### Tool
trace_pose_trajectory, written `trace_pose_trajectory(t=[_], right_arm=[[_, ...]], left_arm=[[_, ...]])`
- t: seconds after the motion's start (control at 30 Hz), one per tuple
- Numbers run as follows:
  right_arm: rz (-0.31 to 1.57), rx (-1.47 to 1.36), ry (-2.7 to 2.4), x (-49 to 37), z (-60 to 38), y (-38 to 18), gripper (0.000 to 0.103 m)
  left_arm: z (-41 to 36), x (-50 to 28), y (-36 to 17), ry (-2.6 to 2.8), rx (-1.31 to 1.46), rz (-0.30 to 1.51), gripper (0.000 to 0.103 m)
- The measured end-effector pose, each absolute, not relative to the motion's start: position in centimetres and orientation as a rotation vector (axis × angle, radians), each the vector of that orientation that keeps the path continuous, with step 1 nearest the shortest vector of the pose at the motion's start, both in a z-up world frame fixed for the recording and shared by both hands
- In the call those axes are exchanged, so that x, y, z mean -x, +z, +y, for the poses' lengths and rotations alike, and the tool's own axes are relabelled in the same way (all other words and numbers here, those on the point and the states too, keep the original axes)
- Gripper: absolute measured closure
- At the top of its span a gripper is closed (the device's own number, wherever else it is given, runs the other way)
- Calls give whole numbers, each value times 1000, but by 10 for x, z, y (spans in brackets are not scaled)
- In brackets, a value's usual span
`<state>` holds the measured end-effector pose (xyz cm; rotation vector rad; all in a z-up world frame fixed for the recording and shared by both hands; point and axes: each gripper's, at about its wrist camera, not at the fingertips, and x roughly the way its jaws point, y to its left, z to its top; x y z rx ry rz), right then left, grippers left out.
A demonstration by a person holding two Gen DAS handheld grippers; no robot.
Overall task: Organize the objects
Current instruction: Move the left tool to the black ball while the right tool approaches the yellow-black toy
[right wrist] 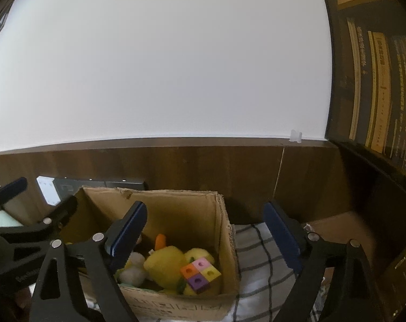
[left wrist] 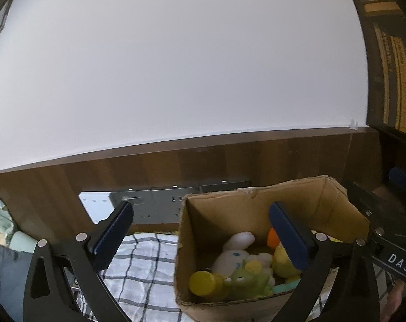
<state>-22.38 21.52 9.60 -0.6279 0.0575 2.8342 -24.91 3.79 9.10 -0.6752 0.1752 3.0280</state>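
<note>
The cardboard box (left wrist: 229,212) sits on a checked cloth (left wrist: 138,263) against the wooden wall panel, and it already holds the toys, so the sorting looks close to done. In the left wrist view the left hand-held gripper (left wrist: 200,237) is released, its jaws spread wide with nothing between the pads; the box lies from the centre out toward 4 o'clock, with the near left corner between the jaws, probably because the gripper hangs just above the rim after a drop. Inside, a white plush (left wrist: 234,255) lies near the middle, a yellow bottle (left wrist: 203,283) at 7 o'clock of it, a green toy (left wrist: 246,279) just beside the bottle, and a yellow duck (left wrist: 282,261) at the right wall. In the right wrist view the right hand-held gripper (right wrist: 204,236) is likewise released and empty, straddling the box's right wall. Here the duck (right wrist: 164,267) sits centre, and a block of coloured cubes (right wrist: 200,275) rests on top at 4 o'clock of it, loose on the soft pile, which suggests it was let fall there. The toys lie heaped rather than ordered, fitting a simple gather-into-one-box aim. Grey socket plates (left wrist: 173,198) stand on the panel behind, at 11 o'clock of the box.
</note>
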Motion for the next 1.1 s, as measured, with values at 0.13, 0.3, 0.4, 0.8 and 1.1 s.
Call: trace_pose_trajectory(t=[0.13,0.3,0.4,0.8,1.1], right_arm=[[77,624,2819,221,219,97,9],[99,611,2800,214,223,108,7],[103,597,2798,208,222,115,5],[82,669,2792,182,208,119,5],[99,689,2780,154,206,111,5]], left_arm=[[37,249,90,3049,691,160,0],[34,250,90,3034,740,76,0],[30,247,93,3019,763,34,0],[22,204,105,3048,715,74,0],[15,174,95,3067,727,91,0]])
